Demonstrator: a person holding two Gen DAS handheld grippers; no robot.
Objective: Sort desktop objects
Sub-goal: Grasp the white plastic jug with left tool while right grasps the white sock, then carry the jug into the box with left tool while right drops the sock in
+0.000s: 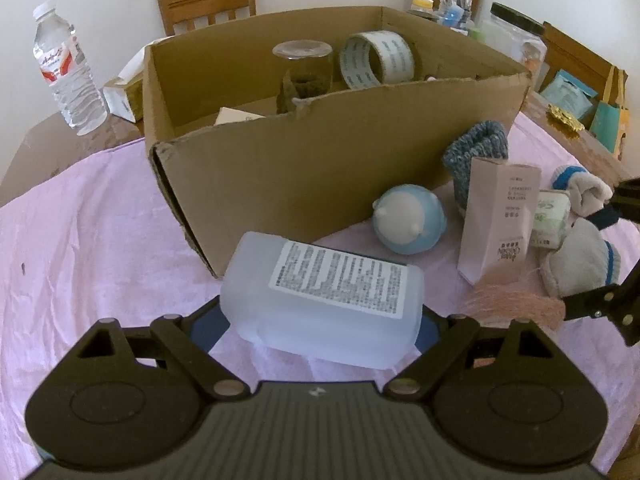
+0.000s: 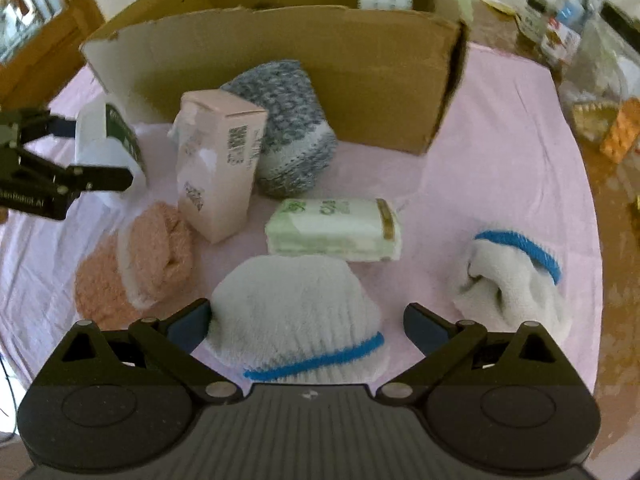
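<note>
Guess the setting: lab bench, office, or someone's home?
Most likely a home dining table: wooden chairs behind it, a pink cloth over it, rolled socks and a cardboard box on top.

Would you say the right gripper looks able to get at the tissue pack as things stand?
Probably not directly: the white sock lies between the right gripper's open fingers, with the tissue pack just behind it.

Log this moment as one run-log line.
left gripper: jaws around frosted bottle, contact unclear | right gripper: jaws open, straddling white sock | cardboard box: holds tape roll, jar
</note>
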